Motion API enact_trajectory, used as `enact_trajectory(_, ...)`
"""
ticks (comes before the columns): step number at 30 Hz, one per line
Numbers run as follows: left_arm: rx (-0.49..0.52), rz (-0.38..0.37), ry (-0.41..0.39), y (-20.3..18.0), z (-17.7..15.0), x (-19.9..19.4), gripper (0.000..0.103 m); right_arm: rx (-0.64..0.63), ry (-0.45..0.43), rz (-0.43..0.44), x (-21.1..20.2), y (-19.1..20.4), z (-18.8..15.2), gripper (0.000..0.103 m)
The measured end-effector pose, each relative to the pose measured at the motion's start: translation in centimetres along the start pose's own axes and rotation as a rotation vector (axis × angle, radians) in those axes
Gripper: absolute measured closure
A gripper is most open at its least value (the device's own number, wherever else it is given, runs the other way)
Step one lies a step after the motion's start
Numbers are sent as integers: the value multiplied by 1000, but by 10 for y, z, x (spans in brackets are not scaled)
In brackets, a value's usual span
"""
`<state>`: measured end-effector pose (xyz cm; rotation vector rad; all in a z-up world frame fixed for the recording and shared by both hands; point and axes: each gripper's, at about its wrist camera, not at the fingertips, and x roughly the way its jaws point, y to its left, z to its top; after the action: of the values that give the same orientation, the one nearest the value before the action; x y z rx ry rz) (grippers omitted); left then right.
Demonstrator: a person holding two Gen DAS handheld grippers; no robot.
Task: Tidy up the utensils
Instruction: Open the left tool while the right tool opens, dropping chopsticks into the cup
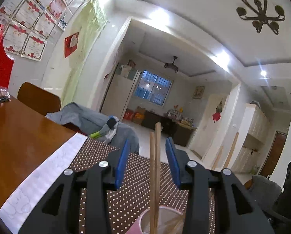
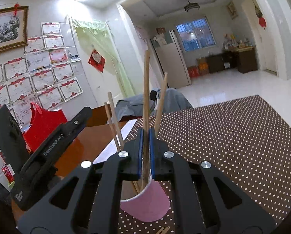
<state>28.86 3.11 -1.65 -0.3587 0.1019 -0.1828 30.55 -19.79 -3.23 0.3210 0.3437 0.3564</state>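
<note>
Blue pads (image 2: 140,152) of the right gripper (image 2: 145,152) are pressed nearly together, pinching one wooden chopstick (image 2: 146,89) low on its shaft, just above the rim of the pink paper cup (image 2: 145,202) that its lower end dips into. Between the spread, empty fingers of the left gripper (image 1: 147,163), two more chopsticks (image 1: 154,165) stand upright in that cup, touching neither pad. Judging by their look, these sticks are light, stiff and smooth, liable to pivot or slide in a loose pinch, so a hold near mid-shaft, square across the pads, seems safest. Light as it is, the cup would likely tip if a stick levers against its rim. Beyond the fingers, further sticks lean outward from the cup, and the dotted brown mat (image 2: 233,136) spreads underneath, over the wooden table (image 1: 18,136).
</note>
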Motion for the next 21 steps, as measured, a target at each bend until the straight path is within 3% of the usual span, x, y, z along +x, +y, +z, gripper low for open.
enact_trajectory(4,30,7,5,-7,1,-3,64,-33,7,-1,1,9,0,96)
enact_trajectory(7,58,8,8,-13,1,-13,49,-48,1,-1,-4,16,-2,96)
enact_trajectory(10,75,14,-1,-17,3,-22,48,-48,-4,-4,-13,16,-2,96)
enact_trajectory(17,113,34,64,-25,3,-36,42,-47,-1,-40,-22,17,1,95)
enact_trajectory(21,133,51,111,-26,2,-45,40,-67,5,-55,-28,24,3,80)
